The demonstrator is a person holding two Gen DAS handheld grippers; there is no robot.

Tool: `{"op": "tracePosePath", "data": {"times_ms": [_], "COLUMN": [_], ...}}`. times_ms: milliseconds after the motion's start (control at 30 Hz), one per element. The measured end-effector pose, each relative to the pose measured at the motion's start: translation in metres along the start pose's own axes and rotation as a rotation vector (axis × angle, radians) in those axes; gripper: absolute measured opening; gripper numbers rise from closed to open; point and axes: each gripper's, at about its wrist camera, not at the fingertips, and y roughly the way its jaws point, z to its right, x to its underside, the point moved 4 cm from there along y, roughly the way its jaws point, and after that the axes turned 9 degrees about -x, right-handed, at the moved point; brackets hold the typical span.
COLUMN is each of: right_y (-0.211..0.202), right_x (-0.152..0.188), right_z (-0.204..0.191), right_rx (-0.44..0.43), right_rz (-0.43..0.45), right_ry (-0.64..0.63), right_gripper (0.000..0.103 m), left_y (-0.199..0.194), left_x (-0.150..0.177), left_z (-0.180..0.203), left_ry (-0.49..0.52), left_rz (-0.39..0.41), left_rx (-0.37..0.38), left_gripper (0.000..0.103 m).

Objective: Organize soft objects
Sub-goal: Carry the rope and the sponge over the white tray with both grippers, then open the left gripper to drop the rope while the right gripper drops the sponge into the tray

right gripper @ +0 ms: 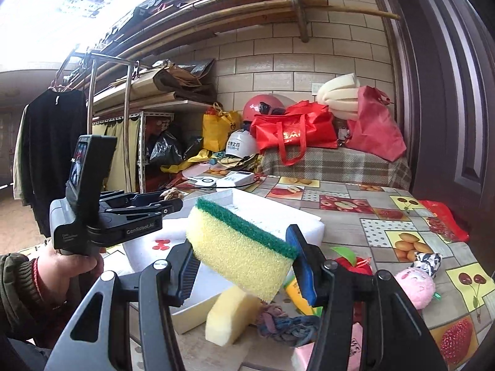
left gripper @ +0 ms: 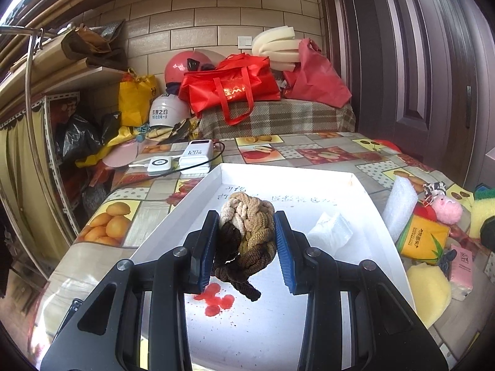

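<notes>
My left gripper (left gripper: 246, 244) is shut on a braided hair-tie bundle (left gripper: 247, 235) in beige, tan and dark brown, held just above the white tray (left gripper: 309, 179). A white folded tissue pack (left gripper: 331, 232) lies in the tray to its right. My right gripper (right gripper: 244, 266) is shut on a yellow sponge with a green scouring top (right gripper: 241, 247), held in the air above the tray's right edge (right gripper: 191, 315). The left gripper also shows in the right wrist view (right gripper: 168, 205), held by a hand.
Right of the tray lie a yellow foam sponge (right gripper: 230, 318), a blue-grey braided tie (right gripper: 284, 324), a pink plush pig (right gripper: 416, 287), a white foam block (left gripper: 400, 207), a green-yellow tissue pack (left gripper: 423, 239) and a pink packet (left gripper: 462, 270). Power banks (left gripper: 195, 156) sit at the back.
</notes>
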Motion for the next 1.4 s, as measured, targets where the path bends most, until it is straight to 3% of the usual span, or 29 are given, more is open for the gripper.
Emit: {"op": "tracePosePath", "data": {"times_ms": [333,667,1033,1200,1300,1367,1400], "right_y": [0.055,0.094,0.117,0.125,0.121,0.118,0.117], "right_x": [0.006,0.025,0.034,0.032,0.031,0.029,0.027], "right_z": [-0.028,-0.026,-0.026,-0.004,-0.001,-0.004,-0.006], "right_rx": [-0.156,-0.182,-0.109,-0.016,-0.012,-0.01,-0.008], "right_rz": [-0.176,-0.357,-0.448,-0.437,-0.418,-0.405,-0.4], "right_ry": [0.076,0.171,0.141,0.187,0.203,0.191,0.183], "right_gripper": [0.054,0.054,0.054,0.055,0.055,0.06,0.069], "left_y": [0.011,0.023,0.025,0.025,0.025,0.026,0.025], "left_x": [-0.002,-0.007,-0.008,-0.008,-0.008,-0.007,-0.006], "left_z": [-0.008,-0.007,-0.004,-0.004,-0.004,-0.004,-0.004], "left_ry": [-0.002,-0.001,0.019,0.017,0.017,0.022,0.025], "left_rz": [-0.009,-0.013,-0.016,-0.018,-0.014,-0.011,-0.009], "left_rx": [-0.006,0.017,0.034,0.034,0.026,0.018,0.008], "left_gripper": [0.036,0.036,0.036,0.037,0.04,0.044,0.046]}}
